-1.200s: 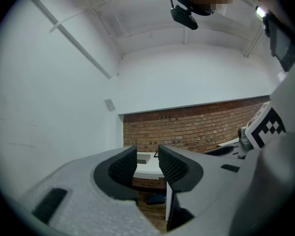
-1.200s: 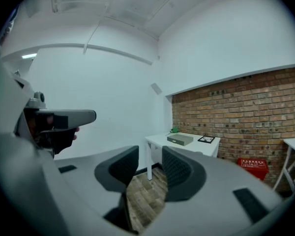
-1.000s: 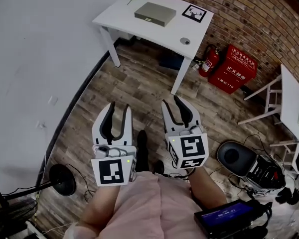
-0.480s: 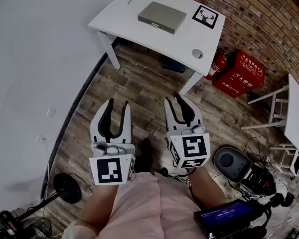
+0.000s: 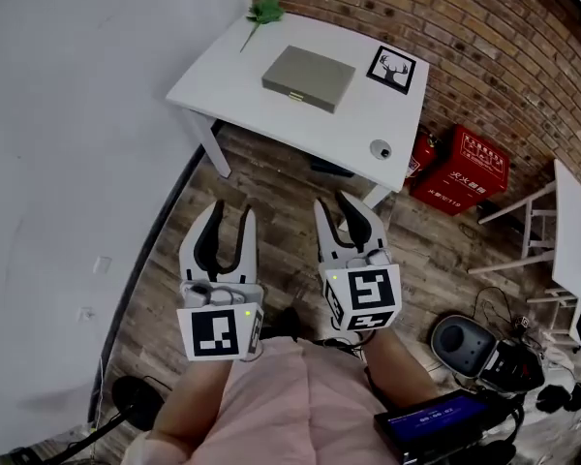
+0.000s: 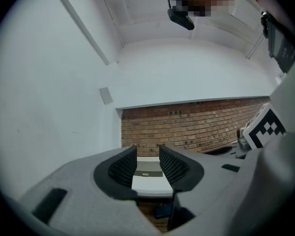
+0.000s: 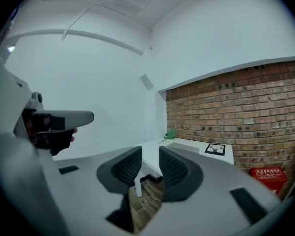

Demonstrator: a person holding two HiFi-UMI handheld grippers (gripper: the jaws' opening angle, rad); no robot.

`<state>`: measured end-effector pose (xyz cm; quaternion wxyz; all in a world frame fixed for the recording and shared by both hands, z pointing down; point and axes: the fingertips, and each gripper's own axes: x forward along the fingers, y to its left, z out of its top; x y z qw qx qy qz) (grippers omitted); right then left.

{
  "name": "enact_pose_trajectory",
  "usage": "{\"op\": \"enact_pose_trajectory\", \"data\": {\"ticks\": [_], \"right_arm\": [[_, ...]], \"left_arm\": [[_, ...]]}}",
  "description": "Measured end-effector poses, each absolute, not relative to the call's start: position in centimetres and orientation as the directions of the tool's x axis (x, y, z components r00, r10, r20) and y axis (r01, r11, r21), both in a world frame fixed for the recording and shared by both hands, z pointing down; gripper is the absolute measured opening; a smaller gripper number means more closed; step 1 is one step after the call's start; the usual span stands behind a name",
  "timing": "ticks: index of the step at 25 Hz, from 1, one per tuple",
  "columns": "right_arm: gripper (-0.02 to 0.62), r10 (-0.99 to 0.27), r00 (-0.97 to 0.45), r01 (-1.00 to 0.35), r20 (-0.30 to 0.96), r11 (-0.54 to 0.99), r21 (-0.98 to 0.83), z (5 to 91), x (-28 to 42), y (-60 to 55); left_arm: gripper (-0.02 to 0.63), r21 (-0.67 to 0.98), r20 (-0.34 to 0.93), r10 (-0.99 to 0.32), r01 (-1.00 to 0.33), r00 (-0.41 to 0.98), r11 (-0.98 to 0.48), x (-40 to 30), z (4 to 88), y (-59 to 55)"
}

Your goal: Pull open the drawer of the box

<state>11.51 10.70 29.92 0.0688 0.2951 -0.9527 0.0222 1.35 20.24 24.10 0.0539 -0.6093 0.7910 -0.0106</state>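
Note:
A flat grey box (image 5: 308,77) with a small drawer pull on its near side lies on the white table (image 5: 232,71), far ahead of both grippers. My left gripper (image 5: 230,211) is held over the wooden floor, jaws open and empty. My right gripper (image 5: 333,200) is beside it, its jaws closing with nothing between them. In the left gripper view the box (image 6: 147,173) shows small and distant between the open jaws of the left gripper (image 6: 147,154). In the right gripper view the box (image 7: 184,146) lies to the right of the right gripper (image 7: 150,154).
A deer marker card (image 5: 389,70), a green leaf sprig (image 5: 264,10) and a round cable hole (image 5: 380,148) are on the table. A red fire box (image 5: 468,170) stands against the brick wall. Another white table (image 5: 571,231) and floor devices (image 5: 460,339) are at right.
The table and box have slid lower and nearer in the head view. The right gripper's jaws have narrowed a little. Both grippers hold about the same place in view.

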Motion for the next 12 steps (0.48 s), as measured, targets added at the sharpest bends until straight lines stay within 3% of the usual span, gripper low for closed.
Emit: {"op": "enact_pose_trajectory", "data": {"ticks": [12], "right_arm": [[0.115, -0.588, -0.79, -0.6, 0.174, 0.8, -0.021, 31.5, 9.3, 7.1]], "left_arm": [[0.15, -0.06, -0.02, -0.978, -0.976, -0.207, 0.208, -1.0, 26.2, 15.9]]}}
